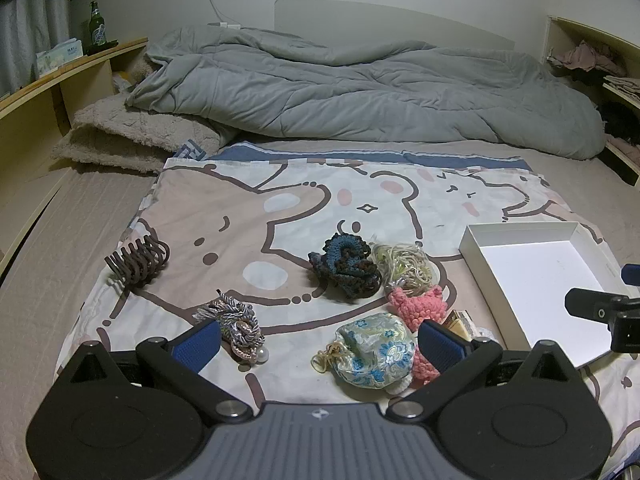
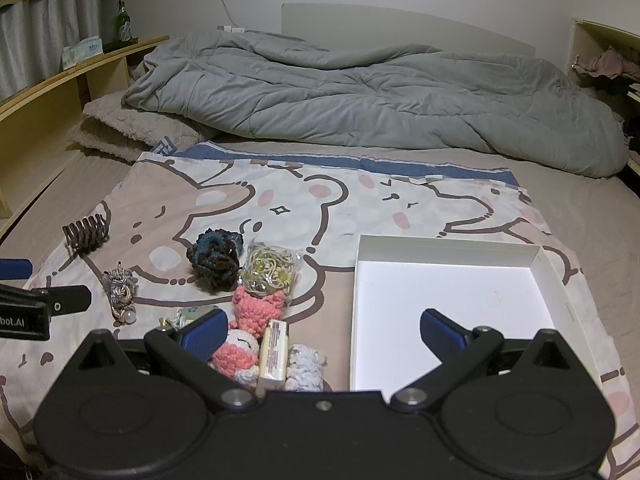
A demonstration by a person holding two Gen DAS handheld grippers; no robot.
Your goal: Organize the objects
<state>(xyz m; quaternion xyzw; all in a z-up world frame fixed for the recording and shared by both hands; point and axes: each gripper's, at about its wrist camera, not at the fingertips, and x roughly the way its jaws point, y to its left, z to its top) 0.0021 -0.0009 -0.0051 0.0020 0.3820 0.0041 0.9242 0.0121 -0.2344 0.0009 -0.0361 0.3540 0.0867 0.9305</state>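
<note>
Small accessories lie on a cartoon-print sheet (image 1: 280, 192) on a bed. A brown claw clip (image 1: 138, 262) is at the left, a braided pearl hair tie (image 1: 240, 326) near it, a blue-brown scrunchie (image 1: 346, 266), a bag of hair bands (image 1: 404, 266), a pink crochet toy (image 1: 418, 306) and a floral pouch (image 1: 376, 350). An empty white box (image 1: 540, 280) sits at the right. My left gripper (image 1: 318, 344) is open just above the pouch. My right gripper (image 2: 324, 330) is open, low between the pink toy (image 2: 256, 308) and the box (image 2: 452, 288).
A crumpled grey duvet (image 1: 360, 92) and a beige blanket (image 1: 132, 136) lie across the far bed. Wooden shelves line both sides, with a green bottle (image 1: 96, 28) and tissue box on the left. A yellow-white packet (image 2: 274, 354) and a pale crochet piece (image 2: 306, 368) lie by the box.
</note>
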